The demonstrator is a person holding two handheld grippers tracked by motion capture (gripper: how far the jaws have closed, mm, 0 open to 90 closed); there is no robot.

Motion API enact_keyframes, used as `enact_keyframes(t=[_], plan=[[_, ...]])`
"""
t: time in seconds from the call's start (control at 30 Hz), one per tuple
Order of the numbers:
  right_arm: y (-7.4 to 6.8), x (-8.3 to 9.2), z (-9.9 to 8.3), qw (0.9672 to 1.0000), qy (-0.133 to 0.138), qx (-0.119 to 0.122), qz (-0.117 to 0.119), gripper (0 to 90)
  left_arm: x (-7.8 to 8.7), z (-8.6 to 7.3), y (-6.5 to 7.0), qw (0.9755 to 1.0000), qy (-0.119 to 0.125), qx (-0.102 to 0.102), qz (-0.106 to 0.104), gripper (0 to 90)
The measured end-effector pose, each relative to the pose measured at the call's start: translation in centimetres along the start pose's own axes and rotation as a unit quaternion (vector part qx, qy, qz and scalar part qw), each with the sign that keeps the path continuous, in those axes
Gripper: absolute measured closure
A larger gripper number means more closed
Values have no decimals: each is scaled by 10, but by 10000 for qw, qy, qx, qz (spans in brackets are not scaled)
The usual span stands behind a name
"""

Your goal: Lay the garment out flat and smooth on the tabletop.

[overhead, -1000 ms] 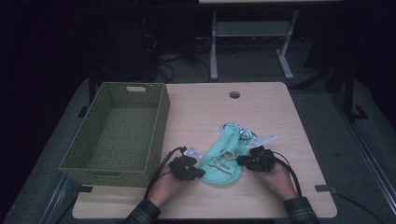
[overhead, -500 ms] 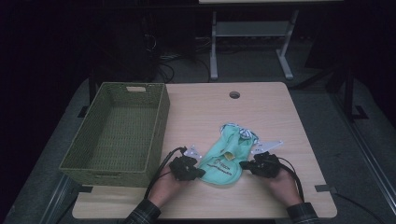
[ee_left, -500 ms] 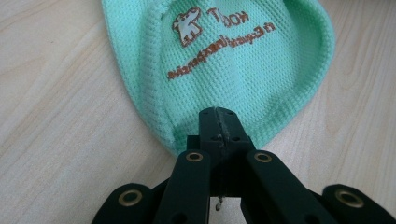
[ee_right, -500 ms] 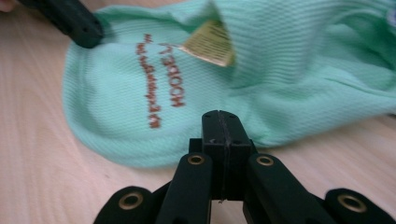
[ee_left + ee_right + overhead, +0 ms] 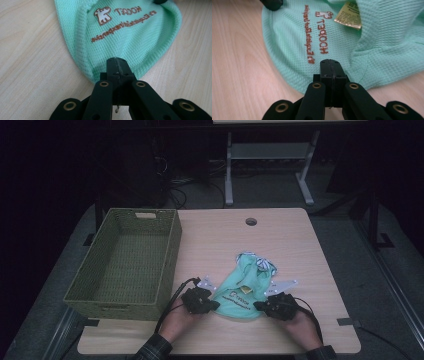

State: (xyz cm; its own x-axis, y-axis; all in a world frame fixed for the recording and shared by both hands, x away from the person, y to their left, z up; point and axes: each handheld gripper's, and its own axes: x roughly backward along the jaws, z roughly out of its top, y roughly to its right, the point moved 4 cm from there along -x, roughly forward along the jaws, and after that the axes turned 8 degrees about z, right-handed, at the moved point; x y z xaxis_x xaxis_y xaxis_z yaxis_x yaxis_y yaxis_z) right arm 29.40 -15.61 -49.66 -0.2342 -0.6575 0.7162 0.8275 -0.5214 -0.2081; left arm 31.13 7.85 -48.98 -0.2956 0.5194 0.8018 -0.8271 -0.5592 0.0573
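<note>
A mint-green garment (image 5: 243,292) lies flat on the table (image 5: 280,240), right of the wicker basket (image 5: 125,262). The left gripper (image 5: 116,65) and right gripper (image 5: 331,67) each pinch its near hem, jaws pressed together on the cloth.

**Dim room around a wooden table**

A light wooden table (image 5: 280,240) with a round cable hole (image 5: 251,221) stands on grey carpet (image 5: 345,250). Behind it, a white metal stand (image 5: 265,165) and what seem to be cables (image 5: 170,175) sit in darkness.
</note>
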Motion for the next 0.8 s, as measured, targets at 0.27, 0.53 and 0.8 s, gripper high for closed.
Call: enact_keyframes(t=[0.27,0.53,0.8], plan=[[-1,4,-6,10000,62,-8,20,890,5,7,0,10000,-61,-14,-69,772],[-1,4,-6,9999,63,43,77,852,5,45,-14,9992,341,-43,207,701],[-1,4,-6,9999,69,54,119,842,-25,83,-30,9980,383,-242,444,701]])
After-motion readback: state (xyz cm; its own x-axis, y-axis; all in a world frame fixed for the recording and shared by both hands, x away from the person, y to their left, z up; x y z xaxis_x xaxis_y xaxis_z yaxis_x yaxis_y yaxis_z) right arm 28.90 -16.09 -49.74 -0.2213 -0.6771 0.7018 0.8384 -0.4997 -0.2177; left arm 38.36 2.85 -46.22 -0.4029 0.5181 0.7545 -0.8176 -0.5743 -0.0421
